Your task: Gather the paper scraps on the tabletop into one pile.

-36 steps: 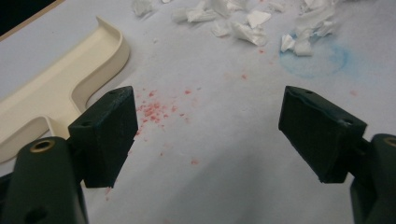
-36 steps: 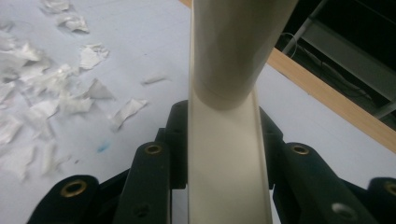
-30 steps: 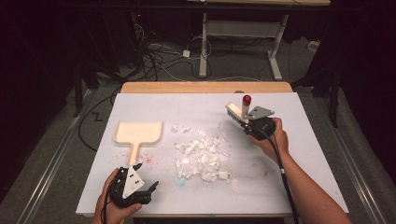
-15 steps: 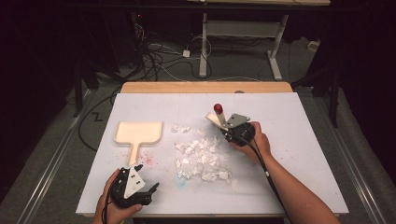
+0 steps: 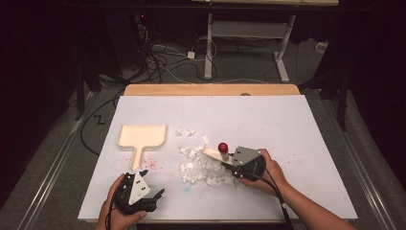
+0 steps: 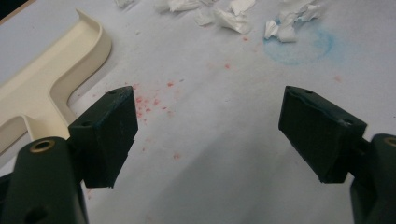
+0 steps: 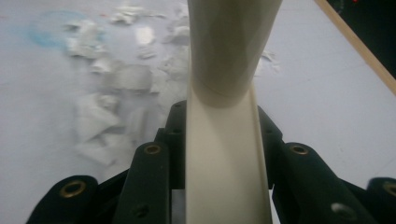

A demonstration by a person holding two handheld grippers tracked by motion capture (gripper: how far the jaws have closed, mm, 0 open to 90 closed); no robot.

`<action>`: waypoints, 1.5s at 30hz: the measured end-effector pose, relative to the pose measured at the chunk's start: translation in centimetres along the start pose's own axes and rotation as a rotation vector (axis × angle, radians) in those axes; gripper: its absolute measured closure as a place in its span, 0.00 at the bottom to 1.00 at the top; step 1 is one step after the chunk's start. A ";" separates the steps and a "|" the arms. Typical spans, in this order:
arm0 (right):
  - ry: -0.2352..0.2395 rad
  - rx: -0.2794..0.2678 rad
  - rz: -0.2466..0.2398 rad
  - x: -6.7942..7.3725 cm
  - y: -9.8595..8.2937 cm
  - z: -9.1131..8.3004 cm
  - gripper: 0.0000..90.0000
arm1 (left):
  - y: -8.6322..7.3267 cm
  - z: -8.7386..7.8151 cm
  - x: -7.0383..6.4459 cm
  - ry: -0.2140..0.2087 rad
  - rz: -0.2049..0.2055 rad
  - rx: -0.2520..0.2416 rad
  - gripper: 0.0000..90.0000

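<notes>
A: Reporting: right gripper clamping cream brush by its handle, amid paper scraps mid-table. Left gripper resting, jaws wide.

B: Judging: brush stiff, light; scraps flimsy, scattering easily. Dustpan lying just left; gripping its handle advised.

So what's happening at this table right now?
A person is sweeping up scraps of torn white paper scattered on the white table. The right claw is shut on the handle of a cream plastic brush with a red knob, held at the paper pile. The left claw rests open near the table's front edge, just short of the cream plastic dustpan, which lies unheld.
</notes>
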State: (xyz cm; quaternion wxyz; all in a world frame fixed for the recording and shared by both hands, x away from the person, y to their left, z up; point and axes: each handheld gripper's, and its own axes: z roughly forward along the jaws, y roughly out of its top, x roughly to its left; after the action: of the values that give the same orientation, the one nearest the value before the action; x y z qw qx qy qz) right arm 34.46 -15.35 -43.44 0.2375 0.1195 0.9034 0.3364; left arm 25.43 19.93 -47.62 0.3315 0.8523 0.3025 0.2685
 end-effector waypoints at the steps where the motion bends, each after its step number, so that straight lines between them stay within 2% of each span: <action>1: 0.000 0.000 0.000 0.0 0.0 0.0 0.76 | 0.0 0.0 0.0 0.000 0.000 0.000 0.21; 3: -0.001 -0.020 0.006 0.4 0.0 -1.1 0.76 | 0.0 0.0 0.0 0.000 -0.003 -0.002 0.21; 7: -0.022 -0.048 0.016 -0.3 0.3 -2.0 0.76 | 0.1 0.0 0.0 -0.001 -0.007 -0.004 0.21; 10: -0.048 -0.077 0.039 -1.9 0.9 -2.5 0.76 | 0.1 0.0 -0.1 -0.001 -0.005 -0.003 0.21; 12: -0.055 -0.079 0.045 -2.2 1.0 -2.5 0.76 | 0.1 0.0 0.0 -0.002 -0.008 -0.004 0.21; 15: -0.081 -0.086 0.080 -4.4 1.7 -1.4 0.76 | 0.1 0.0 0.0 -0.005 -0.011 -0.005 0.21; 18: -0.092 -0.082 0.095 -6.2 2.5 0.1 0.76 | 0.1 0.0 0.0 -0.006 -0.008 -0.008 0.21; 20: -0.105 -0.061 0.097 -7.3 3.2 1.5 0.76 | 0.1 0.0 0.0 -0.008 -0.007 -0.013 0.21; 23: -0.125 -0.050 0.091 -8.3 4.1 3.5 0.76 | 0.1 0.0 0.1 -0.012 -0.014 -0.017 0.21; 24: -0.125 -0.050 0.091 -8.3 4.1 3.5 0.76 | 0.1 0.0 0.1 -0.014 -0.019 -0.018 0.21; 25: -0.152 -0.038 0.087 -9.0 4.8 5.2 0.76 | 0.1 0.0 0.1 -0.009 -0.013 -0.024 0.21; 27: -0.159 -0.031 0.084 -9.2 5.1 5.9 0.76 | 0.1 0.0 0.1 -0.010 -0.018 -0.027 0.21; 28: -0.163 -0.025 0.096 -9.8 5.6 7.8 0.76 | 0.1 0.0 0.1 -0.020 -0.037 -0.022 0.21; 30: -0.150 -0.024 0.104 -10.2 5.9 9.4 0.76 | 0.0 0.0 0.2 -0.017 -0.031 -0.024 0.21; 32: -0.142 -0.023 0.106 -10.3 6.2 10.7 0.76 | 0.0 0.1 0.2 -0.016 -0.038 -0.021 0.21; 33: -0.142 -0.023 0.106 -10.3 6.2 10.7 0.76 | 0.0 0.1 0.2 -0.016 -0.042 -0.018 0.21; 34: -0.131 -0.014 0.073 -10.2 6.6 11.8 0.76 | 0.1 0.2 0.1 -0.021 -0.055 -0.011 0.21; 35: -0.126 -0.020 0.070 -10.0 6.7 12.3 0.76 | 0.2 0.3 0.1 -0.015 -0.040 -0.010 0.21; 37: -0.112 -0.019 0.071 -9.9 6.9 12.6 0.76 | 0.2 0.4 0.0 -0.014 -0.037 -0.005 0.21; 39: -0.095 -0.029 0.053 -9.5 7.4 13.3 0.76 | 0.3 0.5 -0.2 -0.012 -0.031 0.002 0.21; 40: -0.071 -0.039 0.037 -9.2 7.8 13.8 0.76 | 0.3 0.5 -0.3 -0.013 -0.031 0.005 0.21; 42: -0.064 -0.040 0.027 -9.0 7.9 13.9 0.76 | 0.3 0.5 -0.3 -0.013 -0.032 0.007 0.21; 43: -0.050 -0.042 0.006 -8.5 8.1 14.2 0.76 | 0.3 0.5 -0.3 -0.012 -0.031 0.008 0.21; 45: -0.027 -0.057 -0.002 -8.1 8.1 14.0 0.76 | 0.3 0.5 -0.4 -0.018 -0.027 0.011 0.21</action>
State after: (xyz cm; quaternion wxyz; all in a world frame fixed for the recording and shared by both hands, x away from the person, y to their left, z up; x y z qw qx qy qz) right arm 49.02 -4.67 -44.43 0.2533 0.1164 0.8903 0.3601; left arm 25.64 19.30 -47.83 0.3331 0.8523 0.3126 0.2547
